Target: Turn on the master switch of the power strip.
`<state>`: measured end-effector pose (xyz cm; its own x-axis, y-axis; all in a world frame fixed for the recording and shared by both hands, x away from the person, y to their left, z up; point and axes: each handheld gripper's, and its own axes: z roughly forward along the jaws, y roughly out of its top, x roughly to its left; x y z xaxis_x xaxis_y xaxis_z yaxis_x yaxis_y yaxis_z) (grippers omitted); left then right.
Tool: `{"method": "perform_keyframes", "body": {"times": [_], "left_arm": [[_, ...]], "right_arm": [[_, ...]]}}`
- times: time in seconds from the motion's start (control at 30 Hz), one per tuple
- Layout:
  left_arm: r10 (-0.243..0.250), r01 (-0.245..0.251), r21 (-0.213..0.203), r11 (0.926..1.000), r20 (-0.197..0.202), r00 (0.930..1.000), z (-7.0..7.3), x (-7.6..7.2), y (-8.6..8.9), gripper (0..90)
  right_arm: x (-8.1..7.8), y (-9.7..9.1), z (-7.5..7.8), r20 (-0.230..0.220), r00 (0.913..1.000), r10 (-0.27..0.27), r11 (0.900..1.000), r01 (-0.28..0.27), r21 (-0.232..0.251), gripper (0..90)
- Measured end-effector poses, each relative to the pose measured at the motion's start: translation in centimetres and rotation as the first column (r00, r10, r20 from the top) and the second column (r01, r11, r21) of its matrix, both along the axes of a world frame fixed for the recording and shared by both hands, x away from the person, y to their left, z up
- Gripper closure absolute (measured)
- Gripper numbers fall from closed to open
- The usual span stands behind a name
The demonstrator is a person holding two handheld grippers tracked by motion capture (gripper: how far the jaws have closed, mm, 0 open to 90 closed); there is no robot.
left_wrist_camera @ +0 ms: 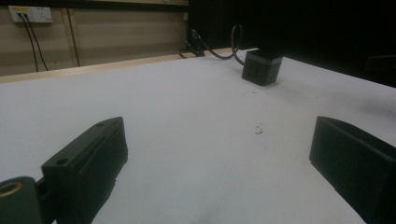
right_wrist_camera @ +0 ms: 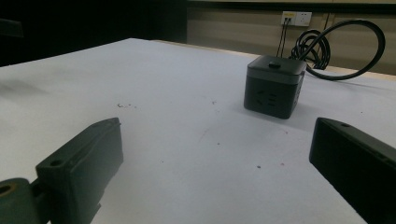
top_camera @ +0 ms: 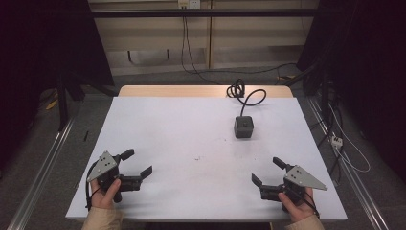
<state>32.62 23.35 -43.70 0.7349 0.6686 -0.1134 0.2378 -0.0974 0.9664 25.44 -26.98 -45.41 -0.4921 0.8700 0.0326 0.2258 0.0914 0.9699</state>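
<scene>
Claws both released, empty: left claw [top_camera: 137,163] and right claw [top_camera: 268,171] rest low on white worktop [top_camera: 191,143]. Black socket cube [top_camera: 243,127] sits well ahead of right claw, cable [top_camera: 249,96] trailing behind; likely start pose.

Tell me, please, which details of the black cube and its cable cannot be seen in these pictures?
- Black socket cube: its far sides, turned away in the right gripper view; its face markings, too small in the high view.
- Cable: its far end, lost in the coil at the table edge.
- Cube's top button: label too small.
</scene>
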Motion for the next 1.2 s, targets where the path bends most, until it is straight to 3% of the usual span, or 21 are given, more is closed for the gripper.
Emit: {"method": "perform_keyframes", "body": {"times": [1.2], "left_arm": [[-0.001, 0.001, 0.011, 0.9999, 0.009, 1.0000, 0.0, -0.5, 0.2, 3.8]], "right_arm": [[2.3, 0.3, 0.7, 0.027, 0.9995, -0.016, 0.9998, 0.016, -0.011, 4.2]]}}
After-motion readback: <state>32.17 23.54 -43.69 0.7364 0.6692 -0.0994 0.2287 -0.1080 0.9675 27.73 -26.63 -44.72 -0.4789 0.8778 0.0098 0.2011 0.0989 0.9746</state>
